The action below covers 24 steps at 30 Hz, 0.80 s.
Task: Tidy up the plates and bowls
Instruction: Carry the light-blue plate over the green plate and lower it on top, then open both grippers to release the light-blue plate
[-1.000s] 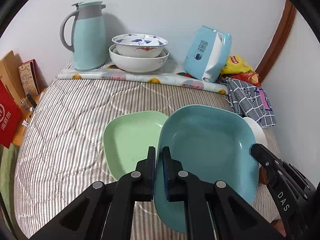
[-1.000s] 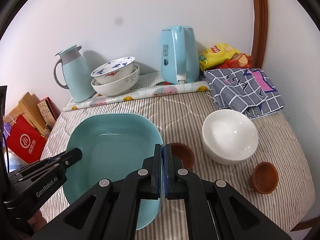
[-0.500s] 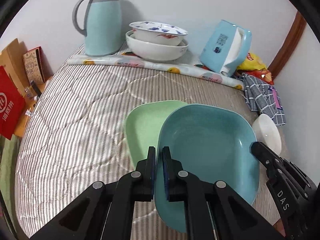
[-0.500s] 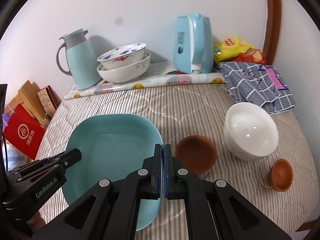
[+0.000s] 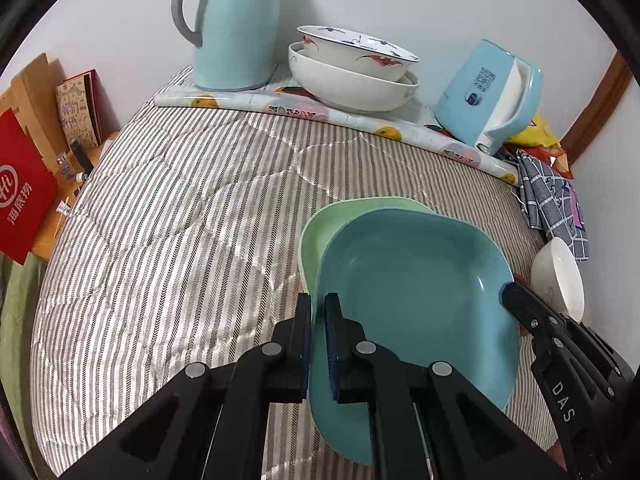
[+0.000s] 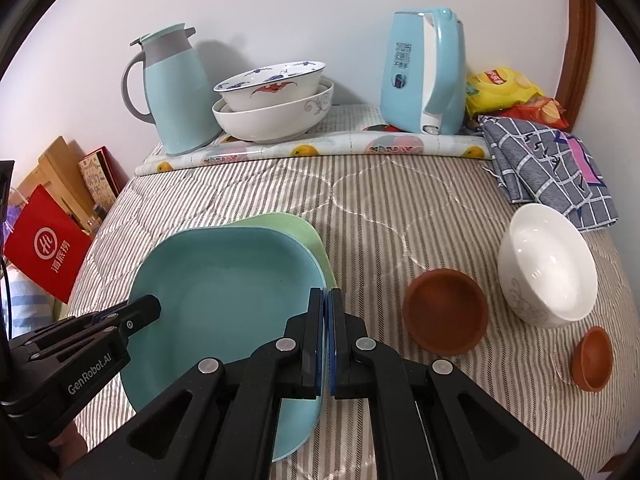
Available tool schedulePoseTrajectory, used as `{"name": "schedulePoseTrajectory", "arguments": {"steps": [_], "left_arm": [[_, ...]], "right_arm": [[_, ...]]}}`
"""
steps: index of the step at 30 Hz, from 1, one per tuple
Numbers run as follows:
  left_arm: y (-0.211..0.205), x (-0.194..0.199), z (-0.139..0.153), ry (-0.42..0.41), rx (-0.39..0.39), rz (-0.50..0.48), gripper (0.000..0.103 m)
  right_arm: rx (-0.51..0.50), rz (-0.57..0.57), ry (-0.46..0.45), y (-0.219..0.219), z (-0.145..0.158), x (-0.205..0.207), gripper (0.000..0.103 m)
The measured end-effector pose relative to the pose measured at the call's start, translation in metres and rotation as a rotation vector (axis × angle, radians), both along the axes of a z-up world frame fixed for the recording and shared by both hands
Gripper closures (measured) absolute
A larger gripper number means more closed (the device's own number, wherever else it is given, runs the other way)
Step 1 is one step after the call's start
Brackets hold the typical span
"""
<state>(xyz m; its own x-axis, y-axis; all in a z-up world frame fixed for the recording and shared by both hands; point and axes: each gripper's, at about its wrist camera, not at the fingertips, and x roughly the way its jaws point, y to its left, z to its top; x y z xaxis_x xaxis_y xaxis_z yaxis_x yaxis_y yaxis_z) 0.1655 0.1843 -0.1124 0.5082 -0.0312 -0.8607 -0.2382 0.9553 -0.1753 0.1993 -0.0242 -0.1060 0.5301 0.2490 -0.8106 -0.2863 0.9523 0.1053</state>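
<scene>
Left gripper [image 5: 317,320] is clamped on the teal plate's [image 5: 412,300] near-left rim; right gripper [image 6: 326,312] is pinched on its near-right rim, so both carry it, hovering over the green plate [image 5: 316,236], which lies just ahead and slightly left of the teal one, mostly covered. To the right of the right gripper sit 2 brown bowls [image 6: 444,316], both empty, and an empty white bowl [image 6: 548,268]; 2 nested bowls [image 6: 276,108] stand far ahead.

home, quilted table [image 6: 400,208], kettle [image 6: 424,68], bowls [image 6: 276,108]
</scene>
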Motion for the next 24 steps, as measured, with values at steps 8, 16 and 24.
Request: {"name": "schedulePoseTrajectory", "arguments": {"steps": [8, 16, 24], "left_arm": [[0.008, 0.017, -0.008, 0.018, -0.006, 0.008, 0.096], [0.013, 0.032, -0.015, 0.026, -0.016, 0.01, 0.096], [0.014, 0.037, -0.018, 0.028, -0.014, 0.01, 0.096]], "right_arm": [[-0.009, 0.017, 0.011, 0.011, -0.009, 0.021, 0.101], [-0.017, 0.026, 0.028, 0.017, -0.021, 0.037, 0.101], [-0.027, 0.045, 0.034, 0.022, -0.029, 0.048, 0.101]]}}
